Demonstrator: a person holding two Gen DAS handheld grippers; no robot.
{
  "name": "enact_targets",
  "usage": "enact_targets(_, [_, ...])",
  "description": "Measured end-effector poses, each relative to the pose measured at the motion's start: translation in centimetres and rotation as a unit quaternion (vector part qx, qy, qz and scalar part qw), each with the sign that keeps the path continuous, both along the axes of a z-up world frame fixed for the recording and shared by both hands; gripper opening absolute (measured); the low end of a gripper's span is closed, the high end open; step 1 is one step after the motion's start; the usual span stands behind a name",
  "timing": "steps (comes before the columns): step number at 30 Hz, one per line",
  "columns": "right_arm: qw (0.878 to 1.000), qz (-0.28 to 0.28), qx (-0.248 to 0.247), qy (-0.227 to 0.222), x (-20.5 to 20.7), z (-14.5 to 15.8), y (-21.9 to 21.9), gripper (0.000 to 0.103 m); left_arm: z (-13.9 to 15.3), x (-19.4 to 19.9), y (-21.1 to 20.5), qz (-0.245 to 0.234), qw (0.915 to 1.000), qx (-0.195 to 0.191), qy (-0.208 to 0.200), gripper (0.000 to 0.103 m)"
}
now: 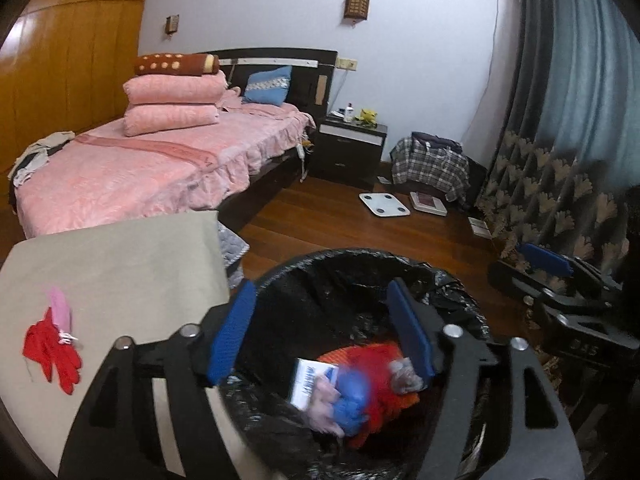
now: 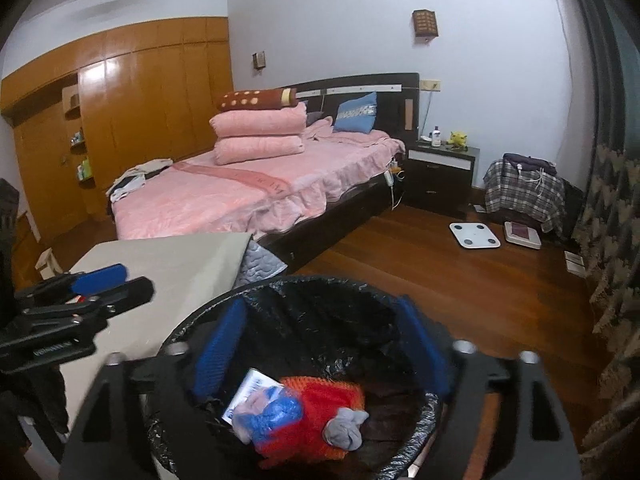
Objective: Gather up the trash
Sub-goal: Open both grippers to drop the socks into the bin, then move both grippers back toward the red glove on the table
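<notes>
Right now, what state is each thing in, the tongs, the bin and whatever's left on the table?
Left tongs: open, empty, above the bin.
Right tongs: open, empty, above the bin.
Bin: black liner, partly filled with trash.
Red glove: lying on the table, uncollected.

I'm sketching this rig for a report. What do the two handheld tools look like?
Both match. The left tool and the right tool each have a black, angular frame with cut-out slots and round silver bolt heads. Each finger carries a long, blue, textured pad. Seen from the side, the right tool's body bears small pale lettering, too blurred to read. No cables or sleeves show.
</notes>
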State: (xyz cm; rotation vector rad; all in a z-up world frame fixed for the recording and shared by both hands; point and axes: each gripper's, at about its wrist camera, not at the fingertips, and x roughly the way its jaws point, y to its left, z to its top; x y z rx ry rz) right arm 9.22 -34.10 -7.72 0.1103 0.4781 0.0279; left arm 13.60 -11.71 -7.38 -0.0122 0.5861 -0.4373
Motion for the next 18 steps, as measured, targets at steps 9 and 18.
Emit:
enact_targets(9, [0.999, 0.042, 0.007, -0.015, 0.1, 1.3, 2.4, 0.097, 2.3, -1.6, 6.1, 0.072, 0.9968, 0.011, -0.032, 0.088])
enact_targets(18, [0.995, 0.100, 0.012, -0.011, 1.9, 1.3, 8.3, 0.097, 2.7, -2.5, 14.0, 0.158, 0.9862, 0.030, -0.037, 0.090])
